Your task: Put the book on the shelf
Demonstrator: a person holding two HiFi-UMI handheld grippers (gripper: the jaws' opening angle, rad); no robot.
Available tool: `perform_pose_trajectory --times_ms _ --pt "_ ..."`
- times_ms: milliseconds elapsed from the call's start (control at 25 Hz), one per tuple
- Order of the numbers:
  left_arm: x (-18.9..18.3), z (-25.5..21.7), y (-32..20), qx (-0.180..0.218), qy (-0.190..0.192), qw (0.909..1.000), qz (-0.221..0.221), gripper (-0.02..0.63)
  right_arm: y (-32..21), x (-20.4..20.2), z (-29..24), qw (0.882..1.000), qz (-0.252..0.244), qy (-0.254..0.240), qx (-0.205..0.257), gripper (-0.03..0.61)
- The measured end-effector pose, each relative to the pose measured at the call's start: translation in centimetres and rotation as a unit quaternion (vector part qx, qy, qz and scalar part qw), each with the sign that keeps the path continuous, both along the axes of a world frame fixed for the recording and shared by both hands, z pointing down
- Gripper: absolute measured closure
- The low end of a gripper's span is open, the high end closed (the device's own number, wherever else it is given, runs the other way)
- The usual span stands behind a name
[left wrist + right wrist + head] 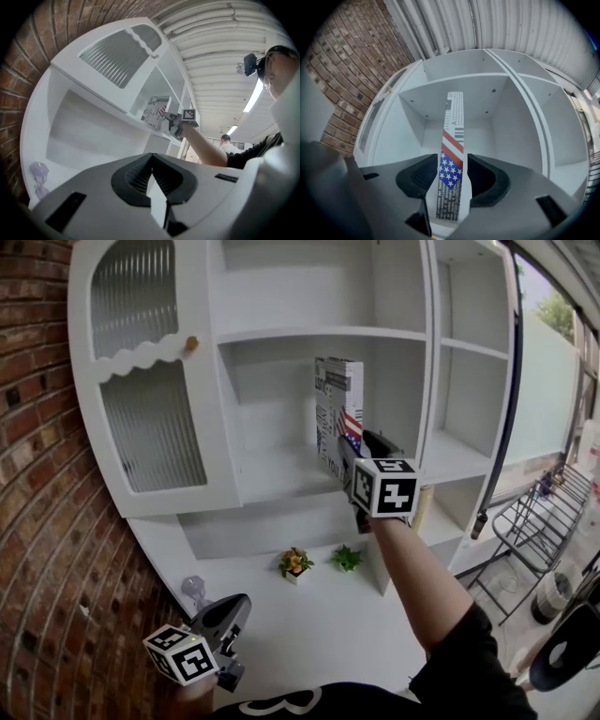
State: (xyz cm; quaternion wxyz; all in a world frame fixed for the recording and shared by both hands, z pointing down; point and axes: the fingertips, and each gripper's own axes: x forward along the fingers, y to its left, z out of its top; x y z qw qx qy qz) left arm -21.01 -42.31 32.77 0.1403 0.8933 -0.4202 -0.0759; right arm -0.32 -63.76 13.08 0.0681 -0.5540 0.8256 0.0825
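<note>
The book (338, 409) stands upright on the middle shelf (272, 476) of the white cabinet (150, 498), spine turned toward the near side, with bare board to its left and right and nothing to lean on. The right gripper (452, 160) reaches in from the near side with its jaws wide, one on each side of the lower spine. The pads do not seem to press on the covers, so the book looks to be standing on its own. The left gripper (231, 613) hangs low at the near left, beside the brick wall (37, 474), jaws together and empty. I judge the placing step to be at its end, with the book set down and the grip released. The next move calls for drawing the right gripper straight back toward the near side, in line with the spine, keeping both jaws clear of the covers. A thin book standing alone could tip left or right at a light brush, so the retreat should be slow and straight until the jaws pass the shelf's near edge.
</note>
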Motion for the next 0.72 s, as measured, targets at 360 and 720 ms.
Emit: perform_pose_trajectory --times_ms 360,720 --pt "3.8 1.4 2.3 -0.016 -0.017 0.9983 0.053 0.614 11.9 0.1 3.4 0.995 -0.095 0.030 0.031 0.417" --pt "5.3 0.8 7.4 0.012 -0.013 0.9951 0.098 0.614 24.6 -2.2 14.4 0.968 -0.241 -0.005 -0.069 0.515"
